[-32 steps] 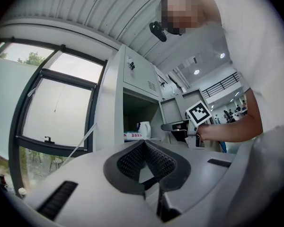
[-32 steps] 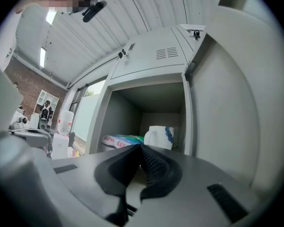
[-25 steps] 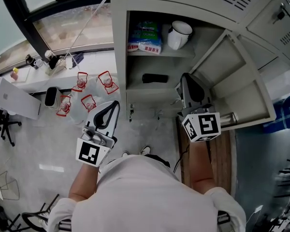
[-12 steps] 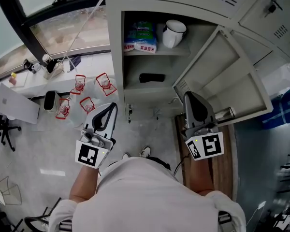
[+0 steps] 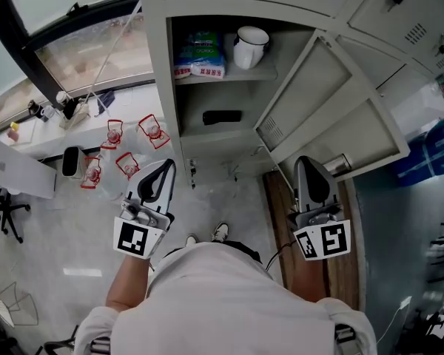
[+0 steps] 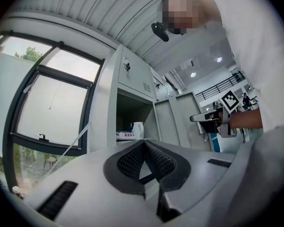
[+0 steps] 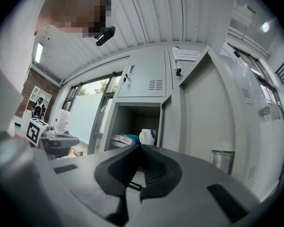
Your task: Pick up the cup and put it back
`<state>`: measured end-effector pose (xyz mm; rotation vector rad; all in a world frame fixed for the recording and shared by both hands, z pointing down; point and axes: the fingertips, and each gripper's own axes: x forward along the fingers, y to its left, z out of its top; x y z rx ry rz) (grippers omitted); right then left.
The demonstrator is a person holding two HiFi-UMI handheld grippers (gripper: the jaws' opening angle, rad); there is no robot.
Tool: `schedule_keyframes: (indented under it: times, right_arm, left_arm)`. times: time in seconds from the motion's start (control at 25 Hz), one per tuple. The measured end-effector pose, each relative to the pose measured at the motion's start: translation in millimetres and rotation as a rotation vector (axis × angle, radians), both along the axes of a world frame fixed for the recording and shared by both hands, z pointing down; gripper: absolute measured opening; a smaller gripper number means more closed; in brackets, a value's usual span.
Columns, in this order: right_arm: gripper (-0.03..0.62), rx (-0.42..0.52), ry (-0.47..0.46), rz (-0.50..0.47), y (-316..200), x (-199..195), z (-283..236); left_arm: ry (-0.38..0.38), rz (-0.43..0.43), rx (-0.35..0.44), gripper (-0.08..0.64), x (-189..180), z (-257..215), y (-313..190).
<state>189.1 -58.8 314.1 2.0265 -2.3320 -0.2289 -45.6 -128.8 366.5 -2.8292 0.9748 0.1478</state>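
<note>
White cup, upright on the upper shelf of the open locker, just beside a blue-and-white packet; its mouth is round with a thin dark rim, and a handle shows on its side; left gripper and right gripper are both held low before the locker, well apart from the cup; jaws of each are clenched, with nothing between them.

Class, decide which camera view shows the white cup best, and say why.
The head view: the cup stands whole on the upper shelf, rim clear, beside a packet. In the left gripper view the cup is small and distant above the jaws; in the right gripper view the cup likewise.
</note>
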Motion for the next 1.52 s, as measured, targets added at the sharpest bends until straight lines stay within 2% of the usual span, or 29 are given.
schedule_keyframes:
  times: [0.28,1.52]
  right_arm:
    - [0.017,-0.012,-0.002,0.048,22,10,6]
    - [0.017,-0.038,0.029,0.089,69,-36,14]
  left_arm:
    - [0.001,0.017,0.013,0.020,2,-2,4]
    - [0.015,0.078,-0.020,0.020,-17,10,37]
